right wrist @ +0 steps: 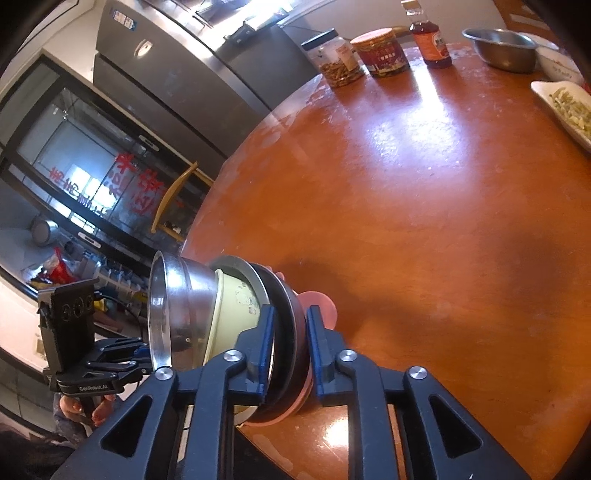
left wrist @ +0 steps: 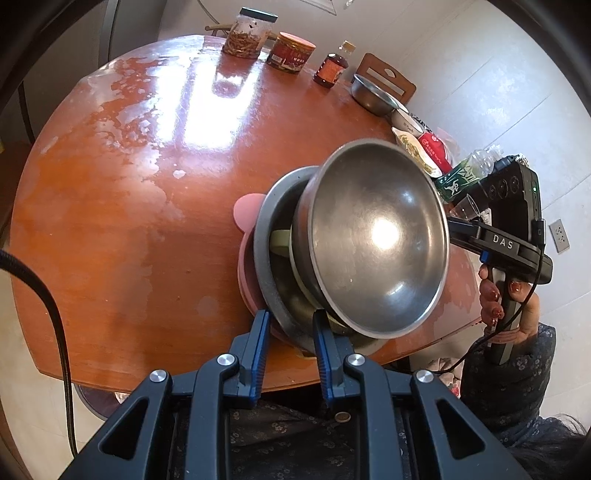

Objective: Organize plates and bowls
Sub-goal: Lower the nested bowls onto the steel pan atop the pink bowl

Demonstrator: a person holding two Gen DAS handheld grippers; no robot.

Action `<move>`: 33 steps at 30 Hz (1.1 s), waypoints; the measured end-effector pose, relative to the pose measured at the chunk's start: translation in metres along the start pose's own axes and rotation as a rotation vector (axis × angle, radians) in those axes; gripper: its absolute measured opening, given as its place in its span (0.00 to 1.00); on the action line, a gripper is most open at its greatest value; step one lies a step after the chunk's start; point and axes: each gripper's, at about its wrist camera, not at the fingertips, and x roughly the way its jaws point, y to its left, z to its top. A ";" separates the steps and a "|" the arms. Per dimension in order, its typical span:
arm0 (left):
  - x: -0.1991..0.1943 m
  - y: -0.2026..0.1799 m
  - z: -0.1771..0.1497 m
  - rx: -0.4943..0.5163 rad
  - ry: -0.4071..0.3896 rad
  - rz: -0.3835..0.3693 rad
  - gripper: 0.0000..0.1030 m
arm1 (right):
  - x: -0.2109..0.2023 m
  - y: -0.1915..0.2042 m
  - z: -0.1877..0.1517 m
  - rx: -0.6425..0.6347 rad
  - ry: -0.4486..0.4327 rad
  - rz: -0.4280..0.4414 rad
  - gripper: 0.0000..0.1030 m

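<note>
open table (left wrist: 122, 206): wide bare stretch left of the stack (left wrist: 280, 280), from near edge to far
far edge: jar (left wrist: 248, 35), can (left wrist: 290, 51), bottle (left wrist: 331, 68) in a row
far right: steel bowl (left wrist: 371, 94), white dish (right wrist: 565, 107), packets (left wrist: 428, 151) crowd the rim
near edge: stack blocks it

Green bowl (left wrist: 280, 242) mostly hidden under steel bowl (left wrist: 376, 240)

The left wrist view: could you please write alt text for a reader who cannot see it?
A stack of dishes sits near the front edge of a round wooden table, with a steel bowl tilted on top of a grey plate and a pink plate. The left tongs clamp the stack's near rim. Jars and another steel bowl stand at the far edge.
</note>
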 end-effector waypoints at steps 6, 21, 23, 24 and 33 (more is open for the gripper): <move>-0.014 0.004 -0.002 -0.005 -0.035 0.028 0.32 | -0.014 0.004 -0.001 -0.021 -0.035 -0.044 0.31; -0.044 -0.008 -0.007 0.061 -0.201 0.201 0.50 | -0.060 0.028 -0.039 -0.097 -0.146 -0.184 0.46; -0.044 -0.008 -0.008 0.064 -0.212 0.217 0.50 | -0.062 0.029 -0.044 -0.101 -0.147 -0.188 0.47; -0.044 -0.008 -0.009 0.063 -0.214 0.227 0.50 | -0.061 0.030 -0.046 -0.102 -0.147 -0.193 0.47; -0.039 0.007 -0.016 0.032 -0.204 0.248 0.51 | -0.051 0.025 -0.063 -0.095 -0.122 -0.252 0.55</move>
